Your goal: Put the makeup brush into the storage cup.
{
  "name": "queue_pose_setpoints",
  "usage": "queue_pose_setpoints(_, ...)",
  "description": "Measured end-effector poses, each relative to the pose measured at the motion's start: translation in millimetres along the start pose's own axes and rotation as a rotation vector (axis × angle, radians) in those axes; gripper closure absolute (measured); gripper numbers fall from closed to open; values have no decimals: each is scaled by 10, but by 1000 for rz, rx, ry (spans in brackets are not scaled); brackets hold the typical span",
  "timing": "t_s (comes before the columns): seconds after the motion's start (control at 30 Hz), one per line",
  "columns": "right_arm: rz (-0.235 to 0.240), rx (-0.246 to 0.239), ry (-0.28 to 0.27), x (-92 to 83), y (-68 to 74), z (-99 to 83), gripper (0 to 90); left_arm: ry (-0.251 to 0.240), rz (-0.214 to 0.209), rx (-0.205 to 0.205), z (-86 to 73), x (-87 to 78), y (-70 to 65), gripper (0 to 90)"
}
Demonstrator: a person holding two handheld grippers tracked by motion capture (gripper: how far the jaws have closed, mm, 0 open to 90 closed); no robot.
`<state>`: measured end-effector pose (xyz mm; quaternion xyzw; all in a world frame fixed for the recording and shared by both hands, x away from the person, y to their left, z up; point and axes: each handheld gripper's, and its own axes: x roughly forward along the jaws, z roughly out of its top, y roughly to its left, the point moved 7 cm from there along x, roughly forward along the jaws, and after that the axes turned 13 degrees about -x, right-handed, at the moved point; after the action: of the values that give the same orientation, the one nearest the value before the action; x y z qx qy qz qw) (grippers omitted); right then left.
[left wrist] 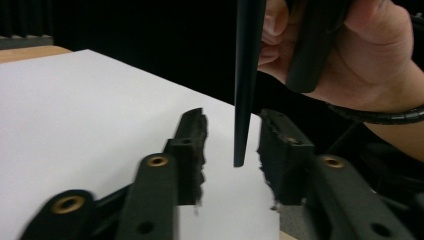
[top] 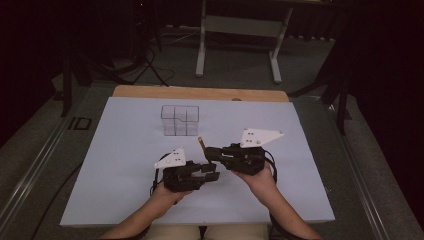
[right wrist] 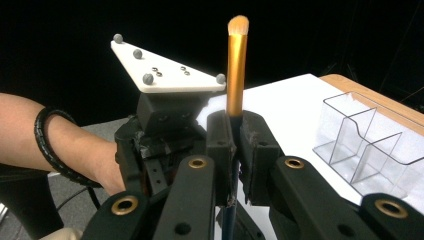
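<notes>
The risk here is a fumbled handover of the makeup brush (right wrist: 237, 65): its dark handle tip hangs between the left gripper (left wrist: 232, 150)'s fingers (left wrist: 192, 145) with a gap on either side, so if they close off-centre they would likely push the thin handle sideways, and it could twist in the other grip or slip out and drop onto the white counter (top: 125, 165). A release by the right gripper (right wrist: 235, 150) before the left one has truly clamped would cause the same fall; the tapered, smooth handle looks like it offers little to bite on. The clear acrylic organizer (top: 179, 120) stands at the far middle of the counter, well apart from both hands, so any swing of the brush toward it would have to be a long one, and I judge that a lesser worry. As for the fingers: those of the right gripper are pressed tight on the brush just below its gold ferrule, bristles pointing up in the right gripper view. In the left gripper view the left fingers stand partly open around the lower handle, apparently not touching it. The brush itself sits in the air above the near middle of the counter, between the two grippers, as the high view shows.
</notes>
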<state>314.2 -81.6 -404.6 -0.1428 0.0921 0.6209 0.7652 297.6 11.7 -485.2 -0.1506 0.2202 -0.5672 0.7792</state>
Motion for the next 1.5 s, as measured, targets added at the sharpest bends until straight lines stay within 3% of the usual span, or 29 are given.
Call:
queue_pose_setpoints(0.2,-5,-21,10,1,22,-15,841,19,-16,-1,16,10,-6,847)
queue_pose_setpoints(0.5,19,-7,30,-38,37,-93,834,89,2,31,-45,17,5,863)
queue_pose_setpoints(0.63,35,6,23,-49,24,-89,738,124,28,56,-77,19,18,864)
queue_pose_setpoints(0.87,55,-3,39,-59,22,-27,725,189,51,62,-173,40,48,864)
queue_pose_setpoints(1.17,50,-5,52,-24,-2,-38,775,221,60,62,-231,51,75,864)
queue_pose_setpoints(1.27,46,-2,57,-20,-10,-44,827,223,56,58,-243,52,74,864)
queue_pose_setpoints(1.5,43,3,59,-27,-6,-54,843,204,72,59,-250,41,90,855)
